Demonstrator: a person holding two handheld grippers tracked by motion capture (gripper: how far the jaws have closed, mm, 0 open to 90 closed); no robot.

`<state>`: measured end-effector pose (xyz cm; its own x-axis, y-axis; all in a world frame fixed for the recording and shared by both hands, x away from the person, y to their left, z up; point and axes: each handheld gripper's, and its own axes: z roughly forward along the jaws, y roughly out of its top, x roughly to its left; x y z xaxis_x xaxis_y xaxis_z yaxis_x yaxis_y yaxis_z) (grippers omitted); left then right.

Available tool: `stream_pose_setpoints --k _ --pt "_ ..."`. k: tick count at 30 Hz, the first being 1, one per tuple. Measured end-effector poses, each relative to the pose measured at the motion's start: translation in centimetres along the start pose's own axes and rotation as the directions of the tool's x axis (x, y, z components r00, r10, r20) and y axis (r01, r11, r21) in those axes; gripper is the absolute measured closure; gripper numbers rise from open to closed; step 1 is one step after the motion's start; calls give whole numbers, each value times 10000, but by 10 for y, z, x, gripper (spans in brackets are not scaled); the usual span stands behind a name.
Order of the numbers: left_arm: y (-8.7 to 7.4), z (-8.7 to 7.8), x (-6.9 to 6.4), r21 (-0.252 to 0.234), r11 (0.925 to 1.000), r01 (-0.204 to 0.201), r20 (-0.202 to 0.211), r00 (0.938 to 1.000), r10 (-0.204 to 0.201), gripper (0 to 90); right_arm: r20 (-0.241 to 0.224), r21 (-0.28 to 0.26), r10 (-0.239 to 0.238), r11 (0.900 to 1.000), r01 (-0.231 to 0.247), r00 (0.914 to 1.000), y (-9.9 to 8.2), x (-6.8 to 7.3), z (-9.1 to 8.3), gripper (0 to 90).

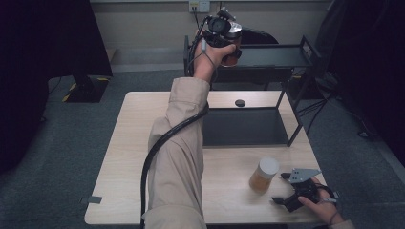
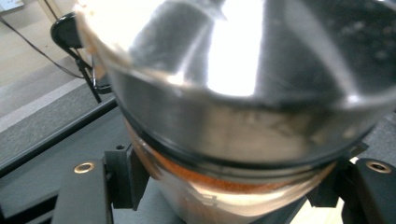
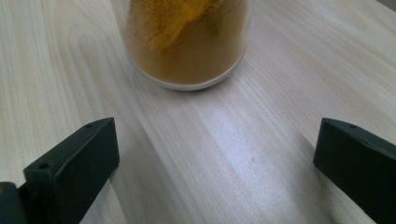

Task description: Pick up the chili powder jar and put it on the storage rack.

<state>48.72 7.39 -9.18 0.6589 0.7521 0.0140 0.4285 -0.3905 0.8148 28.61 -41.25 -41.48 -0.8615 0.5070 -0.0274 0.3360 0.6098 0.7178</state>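
Grey carpet and a pale wall frame a light wooden tabletop (image 1: 143, 157) carrying a black metal shelf rack (image 1: 272, 57) at its far side. Seen from the high view, a person in a beige sleeve stretches the left arm far forward, and the left gripper (image 1: 228, 45) holds a jar of reddish powder (image 1: 233, 47) with a silver lid up at the rack's top shelf, its cable trailing back along the arm. Near the tabletop's front right corner, a second jar of yellow powder (image 1: 263, 174) with a white lid stands upright, and the right gripper (image 1: 282, 188) rests just beside it, its fingers spread and holding nothing. A small dark disc (image 1: 240, 102) lies on the tabletop near the rack's lower level.

From the left gripper view, the shiny silver lid (image 2: 243, 70) looms close and blurred, with the jar's glass and reddish contents below it; the black fingers (image 2: 121, 177) clamp the jar's body from both sides, above the dark shelf surface.

From the right gripper view, the yellow jar's base (image 3: 187, 51) sits on the wood grain straight ahead, beyond the tips of the two black fingers (image 3: 74, 163), which stand wide apart and clear of the glass.
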Motion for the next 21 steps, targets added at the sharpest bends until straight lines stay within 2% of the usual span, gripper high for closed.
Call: stream_pose_setpoints --k 6,21 --pt "-2 1 3 -1 9999 126 -196 9997 -126 302 0 0 -1 10000 1 10000 0 0 0 0" --pt "-7 5 8 6 9993 373 -245 9990 -373 302 3 1 -1 10000 1 10000 0 0 0 0"
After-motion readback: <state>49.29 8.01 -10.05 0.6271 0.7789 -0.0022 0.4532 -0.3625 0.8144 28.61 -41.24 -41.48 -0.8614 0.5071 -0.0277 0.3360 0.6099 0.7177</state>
